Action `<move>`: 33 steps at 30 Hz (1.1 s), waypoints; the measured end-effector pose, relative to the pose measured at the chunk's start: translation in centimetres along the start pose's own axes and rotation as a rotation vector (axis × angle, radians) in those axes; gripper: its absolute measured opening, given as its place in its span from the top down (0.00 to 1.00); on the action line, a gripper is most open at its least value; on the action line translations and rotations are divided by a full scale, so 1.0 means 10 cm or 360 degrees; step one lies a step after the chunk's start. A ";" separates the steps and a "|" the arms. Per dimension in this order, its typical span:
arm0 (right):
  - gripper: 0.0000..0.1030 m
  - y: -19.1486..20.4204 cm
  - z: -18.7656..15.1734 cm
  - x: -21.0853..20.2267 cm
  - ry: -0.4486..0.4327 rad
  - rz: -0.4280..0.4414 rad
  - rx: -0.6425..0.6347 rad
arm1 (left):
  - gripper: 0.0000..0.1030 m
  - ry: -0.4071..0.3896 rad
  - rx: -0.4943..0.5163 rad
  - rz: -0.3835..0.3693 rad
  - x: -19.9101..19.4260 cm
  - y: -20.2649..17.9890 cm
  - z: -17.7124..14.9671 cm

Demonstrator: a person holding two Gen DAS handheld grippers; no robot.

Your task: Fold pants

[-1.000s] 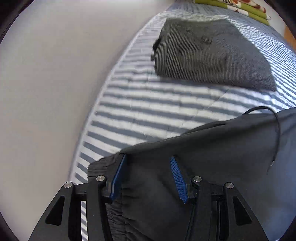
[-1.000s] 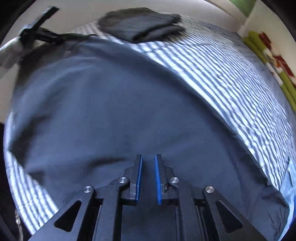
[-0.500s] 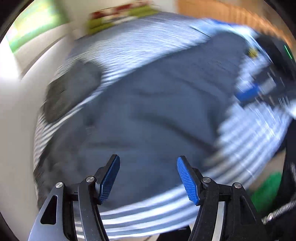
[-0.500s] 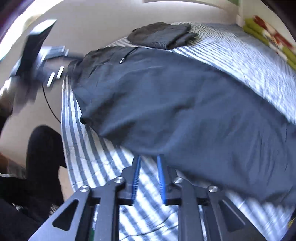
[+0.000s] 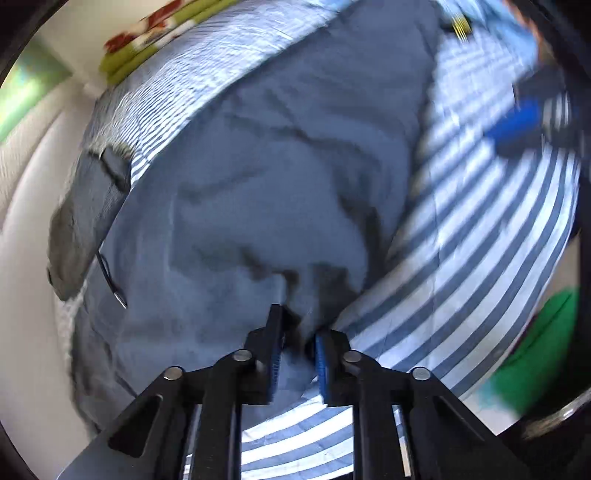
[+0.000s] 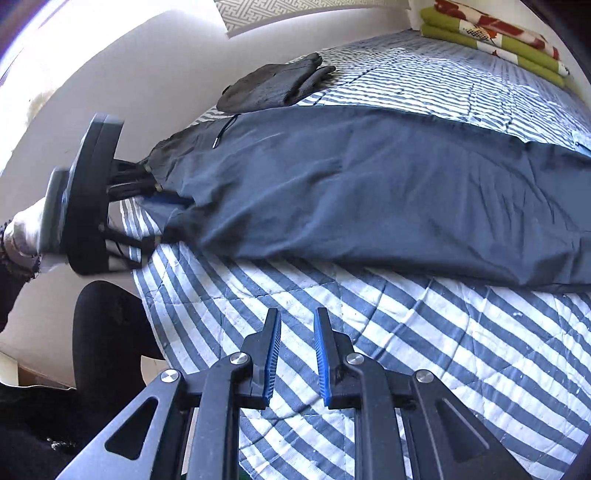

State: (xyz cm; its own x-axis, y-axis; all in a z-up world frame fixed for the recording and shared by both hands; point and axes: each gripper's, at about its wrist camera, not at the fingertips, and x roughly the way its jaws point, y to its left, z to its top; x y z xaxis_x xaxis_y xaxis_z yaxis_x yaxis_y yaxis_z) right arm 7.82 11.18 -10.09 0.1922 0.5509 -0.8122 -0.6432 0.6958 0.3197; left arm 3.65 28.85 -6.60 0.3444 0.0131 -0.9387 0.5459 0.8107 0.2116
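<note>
Lying lengthwise along the near edge of the blue-striped bed cover [image 6: 424,354], dark pants [image 6: 369,192], with grey folded trousers [image 6: 273,86] at the wall-side edge. Just closing, left gripper [image 5: 299,347], clenched on pants fabric. Hovering over bare stripes, right gripper [image 6: 297,354], jaws narrow, grasping nothing; green patterned bedding [image 6: 491,35] at the far corner.

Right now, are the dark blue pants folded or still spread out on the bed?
Spread out. The dark blue pants lie at full length across the striped bedcover. The left gripper pinches one edge.
</note>
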 end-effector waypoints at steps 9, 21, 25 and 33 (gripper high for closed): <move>0.75 0.44 0.33 0.17 -0.0131 0.0074 -0.0289 | 0.93 -0.0103 -0.0426 -0.0304 -0.15 0.79 0.10; 0.64 0.85 0.95 0.99 -0.0024 0.0450 -0.0530 | 0.93 -0.0150 -0.0451 -0.0479 -0.04 1.07 0.13; 0.64 0.97 1.08 1.24 0.0003 0.0510 -0.0537 | 0.83 -0.0160 -0.0479 -0.0488 -0.12 1.19 0.07; 0.84 1.14 1.07 1.37 0.0027 0.0568 -0.0534 | 0.43 -0.0104 -0.0986 -0.0216 0.16 2.20 -0.72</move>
State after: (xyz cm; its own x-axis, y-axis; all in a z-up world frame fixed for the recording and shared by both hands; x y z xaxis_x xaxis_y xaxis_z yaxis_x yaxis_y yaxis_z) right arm 11.06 31.55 -12.32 -0.0940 0.7183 -0.6893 -0.8705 0.2767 0.4070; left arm 10.69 50.95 -5.46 0.3596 -0.1336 -0.9235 0.0519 0.9910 -0.1232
